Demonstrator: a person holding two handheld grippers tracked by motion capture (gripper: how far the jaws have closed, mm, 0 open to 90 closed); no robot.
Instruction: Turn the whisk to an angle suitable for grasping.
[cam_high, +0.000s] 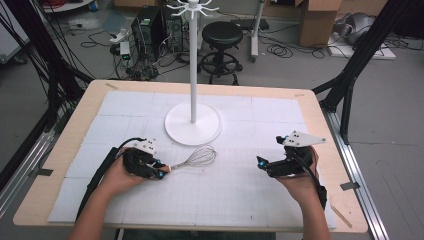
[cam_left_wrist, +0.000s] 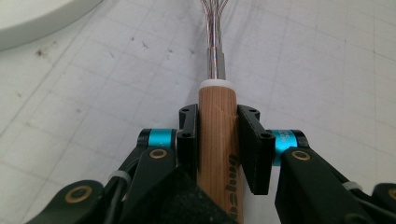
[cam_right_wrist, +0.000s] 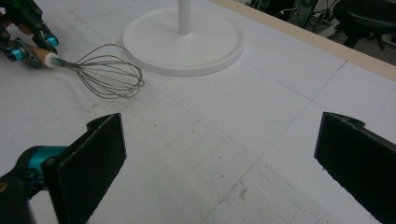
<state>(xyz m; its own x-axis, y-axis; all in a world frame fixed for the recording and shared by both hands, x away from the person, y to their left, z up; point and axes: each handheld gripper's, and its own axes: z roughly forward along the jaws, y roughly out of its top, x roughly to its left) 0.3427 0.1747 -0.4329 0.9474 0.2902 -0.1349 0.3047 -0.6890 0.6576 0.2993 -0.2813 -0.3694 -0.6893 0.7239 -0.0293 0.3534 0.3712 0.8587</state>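
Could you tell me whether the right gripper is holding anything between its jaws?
No, the right gripper has its jaws wide apart over the bare white mat.

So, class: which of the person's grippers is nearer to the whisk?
Left. The left gripper is shut on the whisk by its wooden handle; the right gripper sits open, apart from it, across the mat.
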